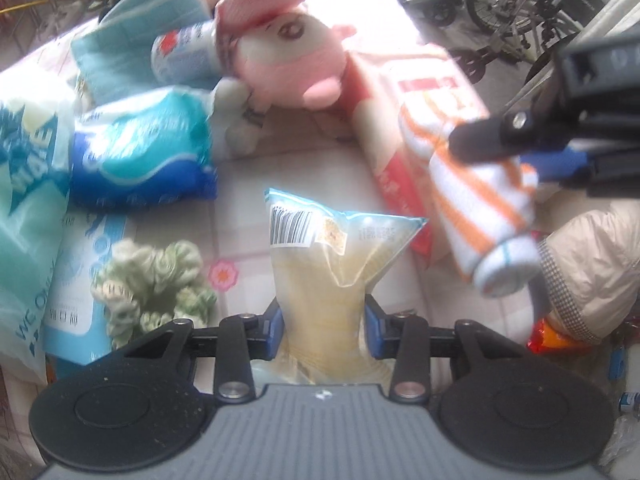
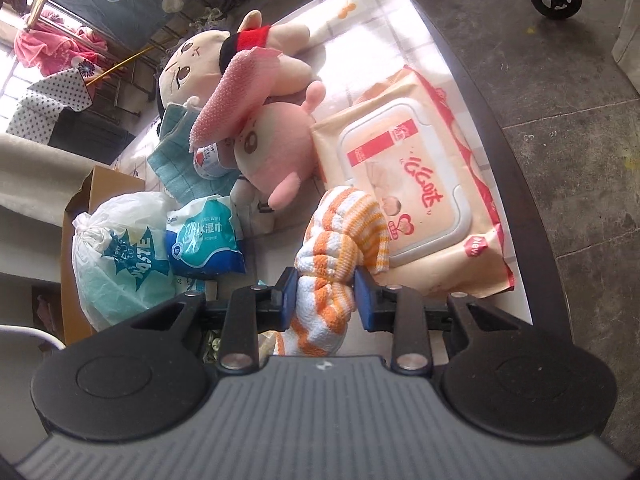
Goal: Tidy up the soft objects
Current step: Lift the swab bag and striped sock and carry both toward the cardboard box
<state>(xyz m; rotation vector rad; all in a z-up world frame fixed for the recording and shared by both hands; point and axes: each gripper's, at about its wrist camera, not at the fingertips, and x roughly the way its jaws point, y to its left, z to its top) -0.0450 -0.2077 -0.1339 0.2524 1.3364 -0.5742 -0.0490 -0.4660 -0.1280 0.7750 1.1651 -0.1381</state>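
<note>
over on the far left of the bench (image 2: pixel 404 12), a tied white plastic bag (image 2: pixel 116 256) with teal print slumps against a cardboard box (image 2: pixel 86 196). just right of it lies a blue pack of wet wipes (image 2: pixel 206 240), and behind that a folded teal cloth (image 2: pixel 180 168). in the left wrist view a green and cream crocheted bundle (image 1: pixel 154 284) sits near the left claw (image 1: pixel 324 332), resting on a pale blue packet (image 1: pixel 76 292).

and the left claw is pinching a clear packet of pale yellow stuff (image 1: pixel 320 280), barcode label up top, both blue pads (image 1: pixel 274 330) pressed into its lower sides. the packet stands upright between them, in front of the wipes.

moving to the middle, a pink plush doll (image 2: pixel 272 148) lies on its side with a pink textured cloth (image 2: pixel 236 96) draped over its head, a small white bottle (image 2: pixel 210 160) tucked against it. behind it, a bigger cream plush doll (image 2: pixel 188 72) with a red and black band.

now the right claw (image 2: pixel 326 294) is clamped on an orange and white striped knit towel (image 2: pixel 340 240), bunched and rolled, pads squeezing its middle. in the left wrist view the towel hangs clear of the bench top, drooping down from the pads. just beyond it, flat on the bench, lies a large peach pack of baby wipes (image 2: pixel 416 196) with a white flip lid, near the bench's right edge. a beige padded garment (image 1: pixel 592 264) shows at the far right of the left wrist view.
</note>
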